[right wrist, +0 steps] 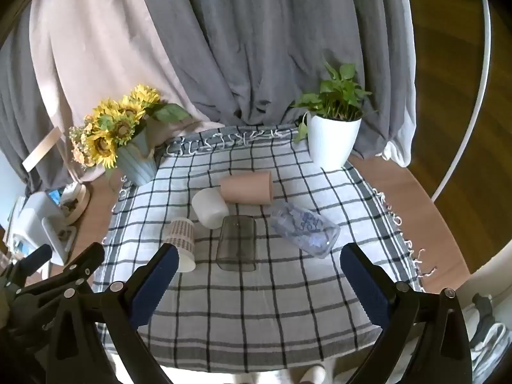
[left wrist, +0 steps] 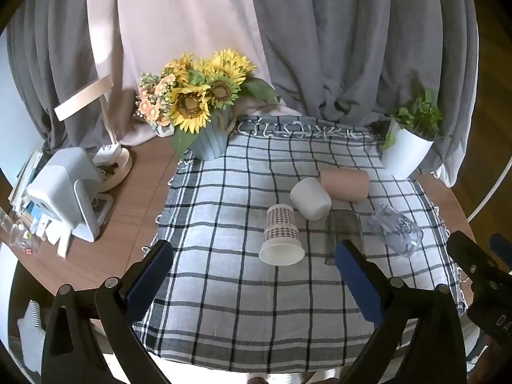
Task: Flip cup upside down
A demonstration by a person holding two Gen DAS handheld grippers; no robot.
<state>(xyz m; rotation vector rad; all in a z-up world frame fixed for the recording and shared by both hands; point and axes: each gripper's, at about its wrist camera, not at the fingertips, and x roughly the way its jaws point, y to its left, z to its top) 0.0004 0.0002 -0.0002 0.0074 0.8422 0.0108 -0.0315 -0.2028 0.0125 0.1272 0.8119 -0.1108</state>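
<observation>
Both grippers are hovering wide open, holding nothing: left gripper (left wrist: 252,275) low over the checked cloth (left wrist: 224,320), right gripper (right wrist: 259,275) alongside. Just ahead, the patterned paper cup (left wrist: 281,235) is lying on its side, looking light and crushable; I'd pinch mid-wall, gently.

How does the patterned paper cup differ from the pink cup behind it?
The paper cup carries a brown check print and tapers; the pink cup is plain and nearly straight-sided. The paper cup's mouth points toward the grippers, while the pink cup lies crosswise, farther back. Both lie on their sides on the checked cloth, ungripped.
</observation>
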